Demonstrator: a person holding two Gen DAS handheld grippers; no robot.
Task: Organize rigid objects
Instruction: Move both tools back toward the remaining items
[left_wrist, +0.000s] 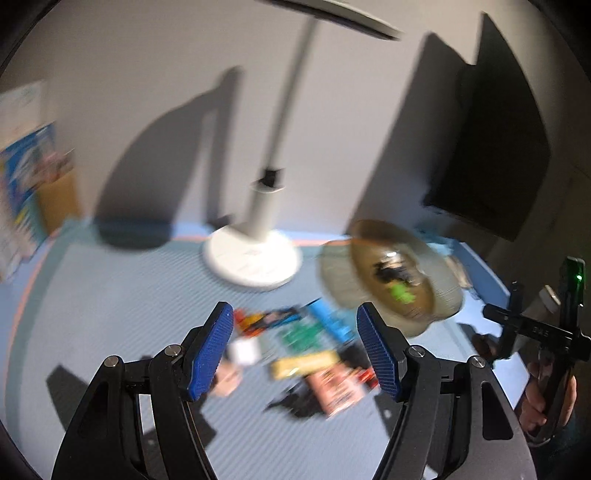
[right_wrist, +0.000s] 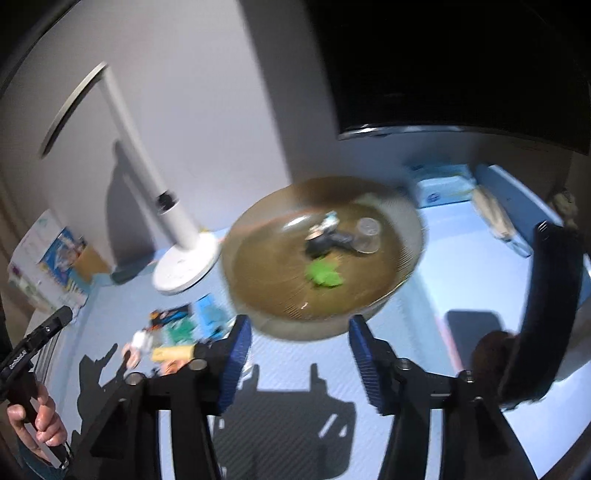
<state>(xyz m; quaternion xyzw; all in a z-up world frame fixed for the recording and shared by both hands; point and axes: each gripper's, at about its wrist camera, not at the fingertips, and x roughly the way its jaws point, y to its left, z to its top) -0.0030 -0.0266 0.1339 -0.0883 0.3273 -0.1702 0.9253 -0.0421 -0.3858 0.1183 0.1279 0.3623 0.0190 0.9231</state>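
A pile of small rigid objects (left_wrist: 306, 347) lies on the blue mat: packets, a green piece, a yellow bar, a pink box, a white cube. It also shows in the right wrist view (right_wrist: 177, 332). A round brownish glass bowl (left_wrist: 436, 295) (right_wrist: 258, 280) holds a green piece (right_wrist: 325, 277), a dark item and a clear cup (right_wrist: 367, 234). My left gripper (left_wrist: 295, 350) is open above the pile, empty. My right gripper (right_wrist: 299, 354) is open just before the bowl's near rim, empty. Both views are blurred.
A white desk lamp (left_wrist: 255, 258) (right_wrist: 184, 266) stands at the back. A dark monitor (left_wrist: 491, 147) (right_wrist: 461, 66) hangs on the right. Boxes (left_wrist: 29, 177) lean at the left wall. A blue packet (right_wrist: 443, 184) lies behind the bowl.
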